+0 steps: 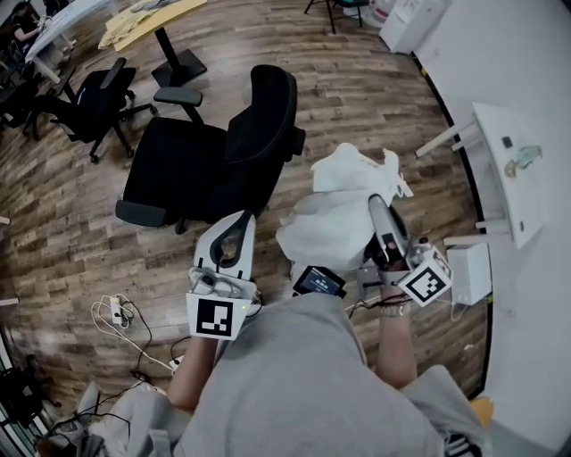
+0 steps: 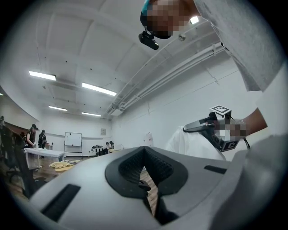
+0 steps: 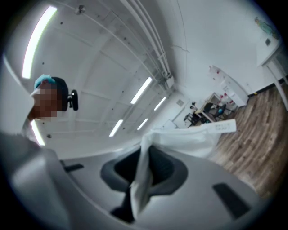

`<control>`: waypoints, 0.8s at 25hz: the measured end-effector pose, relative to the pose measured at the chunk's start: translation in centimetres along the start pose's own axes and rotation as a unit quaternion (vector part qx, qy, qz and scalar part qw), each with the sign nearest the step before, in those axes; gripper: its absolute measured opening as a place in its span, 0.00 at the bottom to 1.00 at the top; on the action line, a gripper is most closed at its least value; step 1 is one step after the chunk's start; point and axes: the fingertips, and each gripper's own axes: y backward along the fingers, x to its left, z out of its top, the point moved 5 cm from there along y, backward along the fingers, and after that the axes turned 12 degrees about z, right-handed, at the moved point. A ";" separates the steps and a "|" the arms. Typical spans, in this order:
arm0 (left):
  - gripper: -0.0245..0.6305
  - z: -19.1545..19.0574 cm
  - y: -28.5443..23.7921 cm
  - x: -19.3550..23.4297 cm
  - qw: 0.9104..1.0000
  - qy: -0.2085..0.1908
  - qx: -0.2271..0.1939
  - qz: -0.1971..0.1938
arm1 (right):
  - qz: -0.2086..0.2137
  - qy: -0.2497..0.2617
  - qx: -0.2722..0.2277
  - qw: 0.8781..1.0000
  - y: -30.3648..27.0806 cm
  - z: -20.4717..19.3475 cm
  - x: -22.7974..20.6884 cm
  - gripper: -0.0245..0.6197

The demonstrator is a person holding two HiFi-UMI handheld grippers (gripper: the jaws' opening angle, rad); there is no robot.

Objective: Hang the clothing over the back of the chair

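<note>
A black office chair (image 1: 223,152) stands on the wood floor ahead of me, its backrest (image 1: 268,112) towards the right. The white clothing (image 1: 343,210) hangs bunched just right of the chair, off the floor. My right gripper (image 1: 379,203) is shut on it; in the right gripper view a fold of the white clothing (image 3: 189,137) runs between that gripper's (image 3: 144,175) jaws. My left gripper (image 1: 241,219) is held near the chair's seat, shut with nothing in it (image 2: 145,173). From the left gripper view the clothing (image 2: 189,141) and the right gripper (image 2: 198,127) show at the right.
A second black chair (image 1: 94,103) stands at the far left, by a table with yellow things (image 1: 147,22). A white desk (image 1: 504,170) and a white box (image 1: 468,272) stand along the right wall. Cables (image 1: 120,312) lie on the floor at my left.
</note>
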 end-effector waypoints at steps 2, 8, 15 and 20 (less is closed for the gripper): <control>0.09 0.1 0.1 0.1 1.000 -0.003 0.001 0.007 | 0.010 0.006 0.006 1.000 -0.5 0.7 0.2 0.13; 0.09 1.0 -3.7 0.6 0.999 -0.005 0.005 0.041 | 0.041 0.013 0.024 0.999 -4.2 4.8 -2.6 0.13; 0.09 2.0 -5.5 0.9 0.997 -0.008 -0.001 0.077 | 0.084 0.022 0.031 0.996 -7.2 8.6 -3.2 0.13; 0.09 3.1 -8.1 0.9 0.994 -0.013 -0.011 0.105 | 0.116 0.025 0.049 0.992 -10.6 11.9 -4.3 0.13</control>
